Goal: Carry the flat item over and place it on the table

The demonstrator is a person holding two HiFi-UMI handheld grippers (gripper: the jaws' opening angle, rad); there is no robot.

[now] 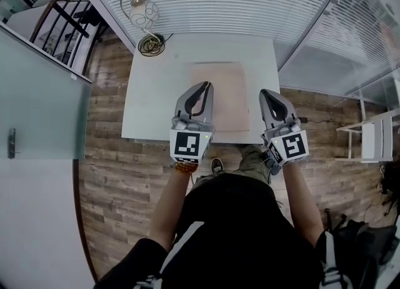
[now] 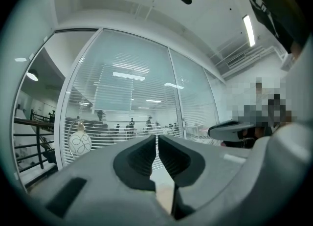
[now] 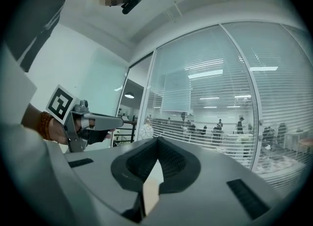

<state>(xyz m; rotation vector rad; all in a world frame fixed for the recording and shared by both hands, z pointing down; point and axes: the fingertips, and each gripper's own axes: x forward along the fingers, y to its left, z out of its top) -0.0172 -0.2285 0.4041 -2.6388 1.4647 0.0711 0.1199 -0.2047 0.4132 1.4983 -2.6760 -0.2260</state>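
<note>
Tan board partly behind closed left hand-held gripper; right hand-held gripper closed too.

White square-topped table with a flat sheet laid on it.
A pale beige flat rectangular sheet is seen lying flat on the tabletop, slightly right of the middle, its near edge close to the table's near edge. A dark coil of cable is seen at the far left corner; whether it rests on the top cannot be told. The table is stood on a brown wood-plank floor.
</note>
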